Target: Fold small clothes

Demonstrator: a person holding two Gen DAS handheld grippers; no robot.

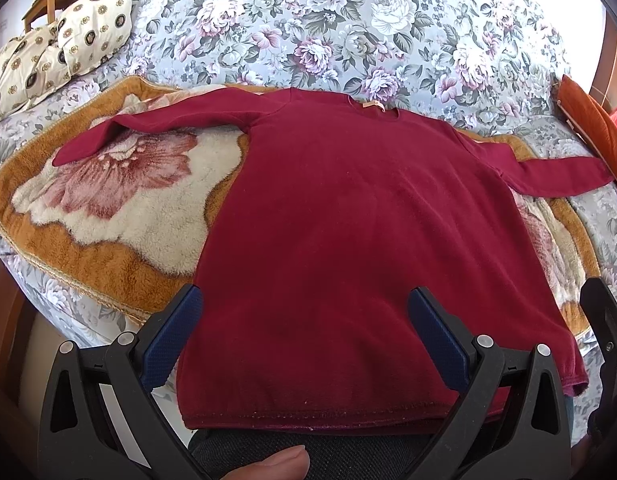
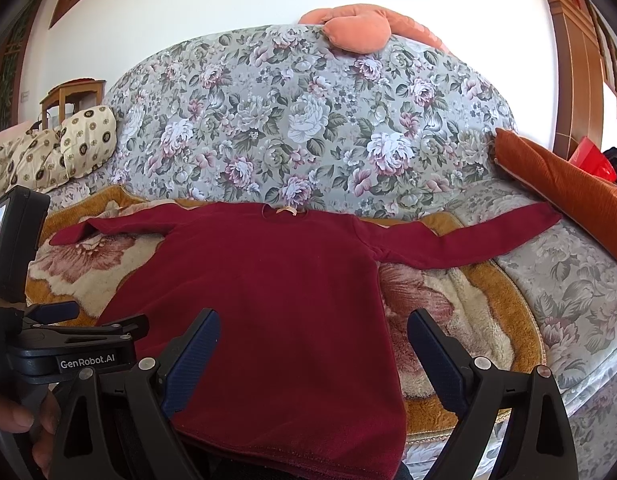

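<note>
Dark red long-sleeved fleece top (image 1: 348, 240) (image 2: 268, 300), spread flat and face down on a plush ochre blanket with a big pink-and-cream flower pattern (image 1: 120, 216) (image 2: 448, 312). Both sleeves stretched out sideways, neckline with a small tan label at the far end, stitched hem nearest the jaws. Soft, slightly fuzzy cloth, smooth over the body.

Beneath and behind: grey floral-print upholstered sofa (image 1: 308, 20) (image 2: 308, 120), backrest rising well beyond the neckline. Cream cushions dotted with dark round medallions (image 1: 56, 52) (image 2: 56, 152) far off to the left of the jaws; ribbed rust-orange cushion (image 1: 596, 132) (image 2: 568, 184) off to the right, just beside the right sleeve's cuff. Peach stuffed cushion (image 2: 356, 32) perched on top of the backrest.

Left gripper (image 1: 304, 340) hovering low over the hem end of the top, level and pointing toward the neckline, jaws spread wide with nothing between them but the cloth below; black frame, textured dark blue pads. Right gripper (image 2: 312, 356) posed alike near the top's right hem corner, jaws wide apart and holding nothing, its right jaw over the blanket. Contact with the cloth impossible to judge in either view.
</note>
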